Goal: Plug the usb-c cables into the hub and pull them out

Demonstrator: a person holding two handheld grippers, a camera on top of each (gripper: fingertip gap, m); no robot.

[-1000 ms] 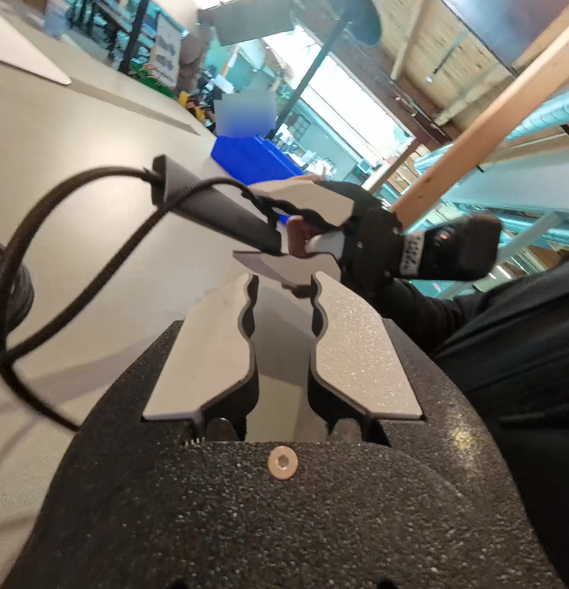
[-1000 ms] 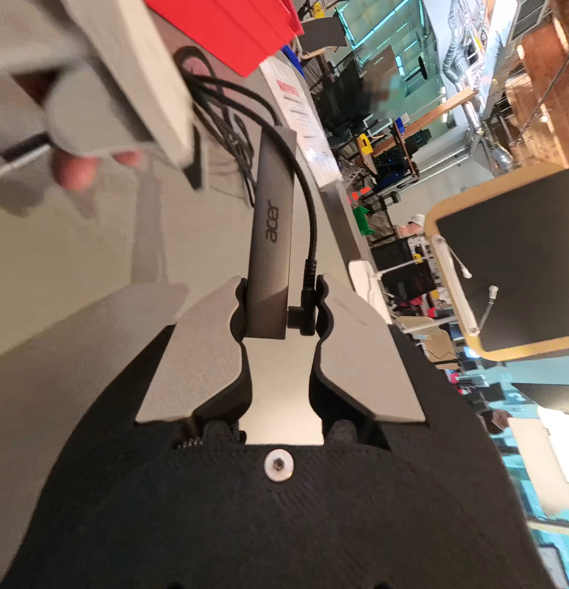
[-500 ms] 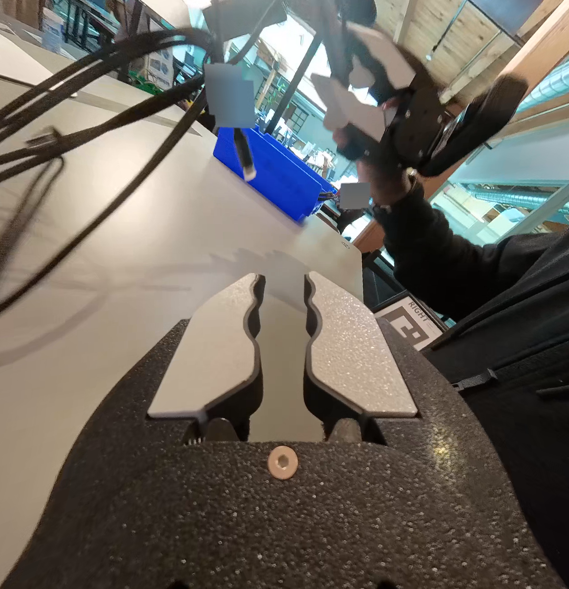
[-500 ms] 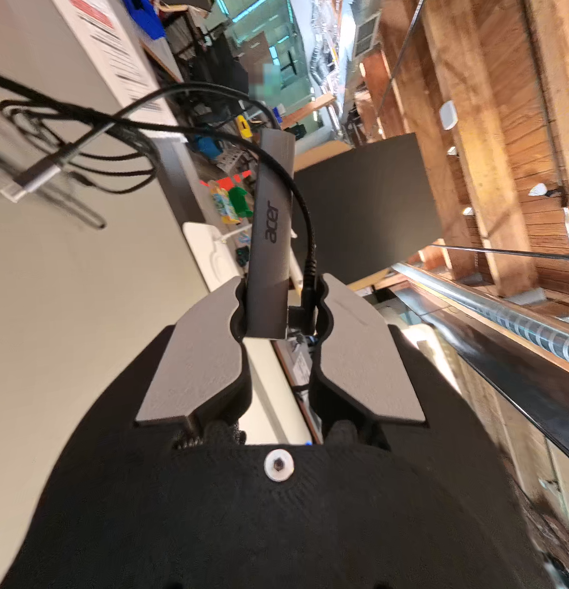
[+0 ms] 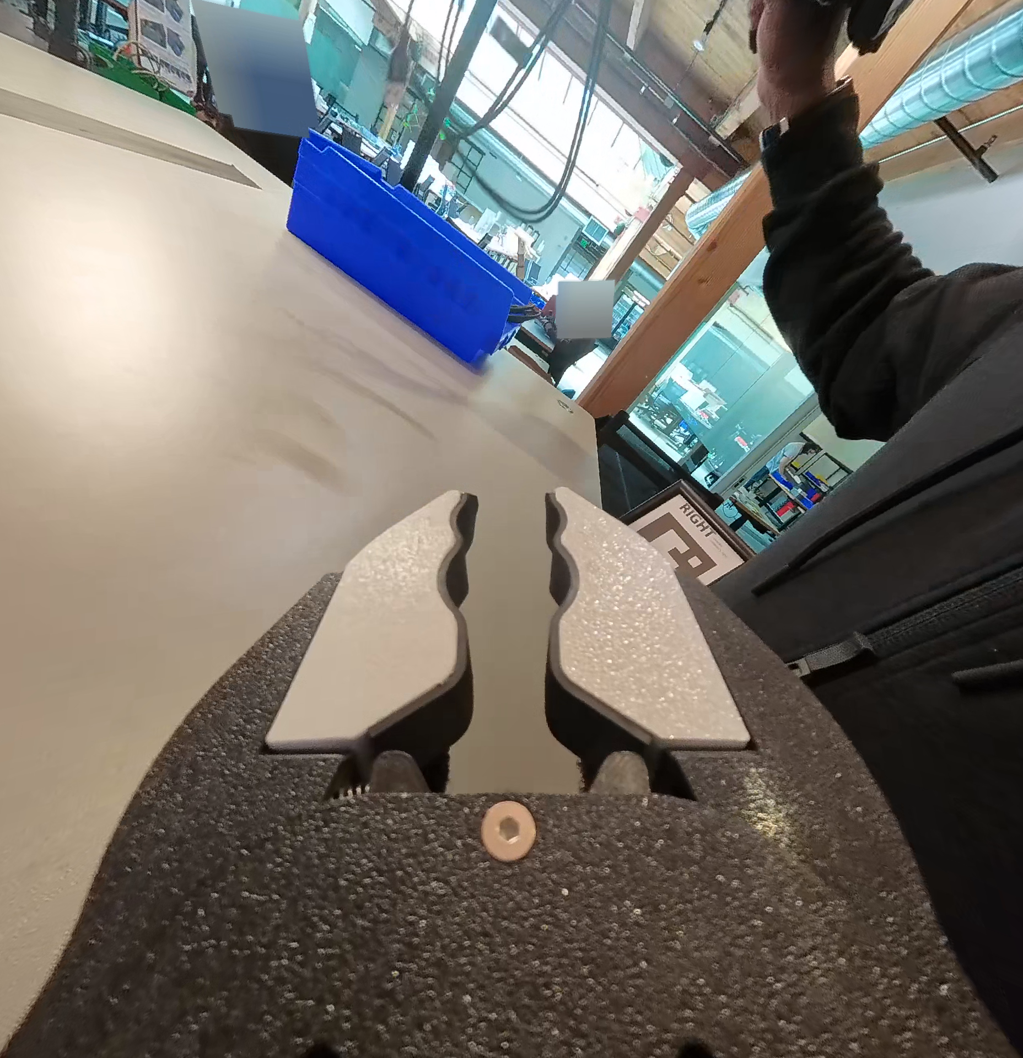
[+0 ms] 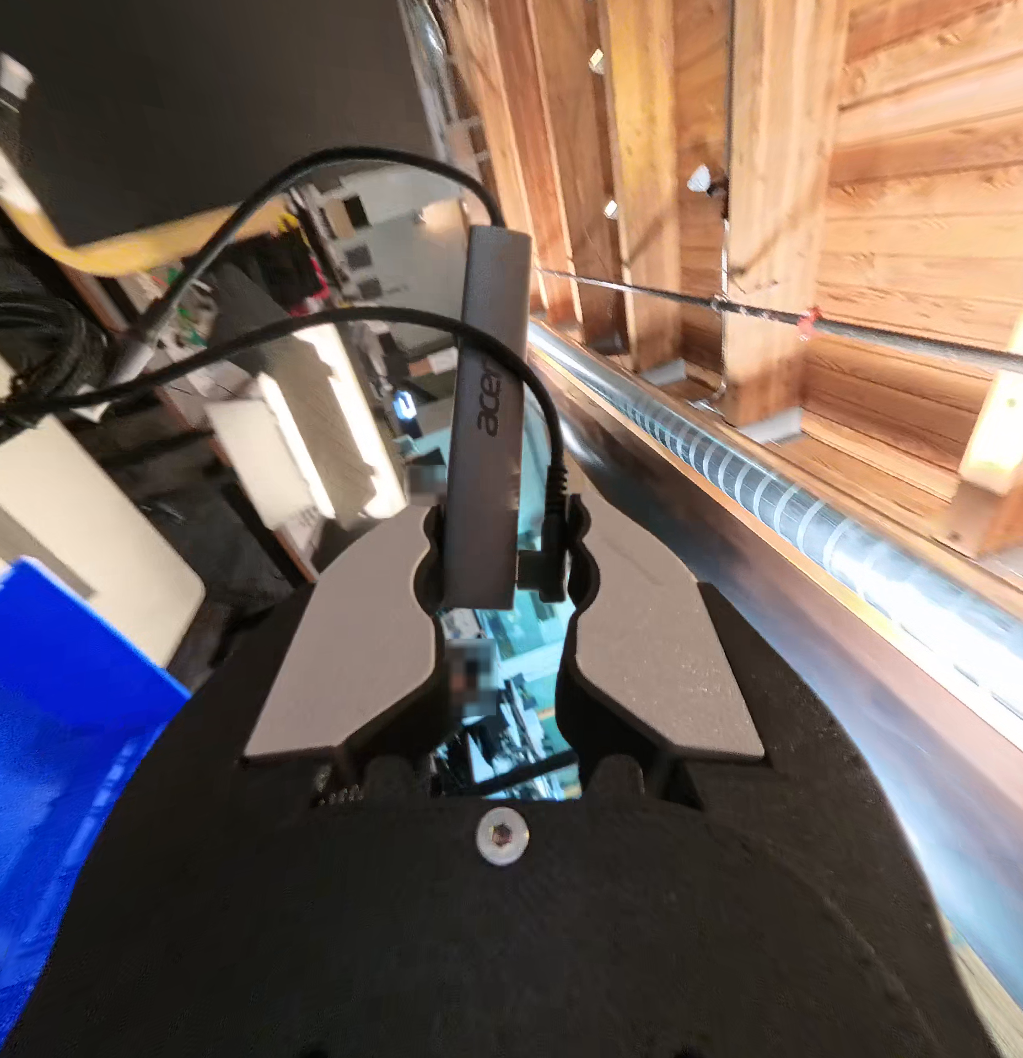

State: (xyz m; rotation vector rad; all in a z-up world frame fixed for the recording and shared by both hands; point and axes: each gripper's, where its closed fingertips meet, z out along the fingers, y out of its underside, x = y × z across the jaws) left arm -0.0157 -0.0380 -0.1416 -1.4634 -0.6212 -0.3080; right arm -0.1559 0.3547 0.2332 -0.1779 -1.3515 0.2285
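Note:
My right gripper (image 6: pixel 503 515) is shut on the lower end of a slim grey hub (image 6: pixel 489 366) and holds it high in the air, pointing at the wooden ceiling. A black angled plug (image 6: pixel 546 549) sits in the hub's side, pressed against the right finger. Thin black cables (image 6: pixel 349 312) arc from the hub down to the left. My left gripper (image 5: pixel 509 504) is open and empty, low over the grey table (image 5: pixel 154 401). In the left wrist view the black cables (image 5: pixel 578 131) hang down from above; the raised right arm's sleeve (image 5: pixel 830 240) shows at the upper right.
A blue bin (image 5: pixel 400 252) stands on the table ahead of the left gripper and also shows in the right wrist view (image 6: pixel 51 715). A framed marker card (image 5: pixel 687 544) lies past the table's right edge. A metal duct (image 6: pixel 813 515) and wooden beams (image 6: pixel 772 229) are overhead.
The right gripper has risen steeply with the hub, swinging its view from the table to the ceiling, the cables trailing up. The left gripper has stayed low and its fingers have narrowed slightly.

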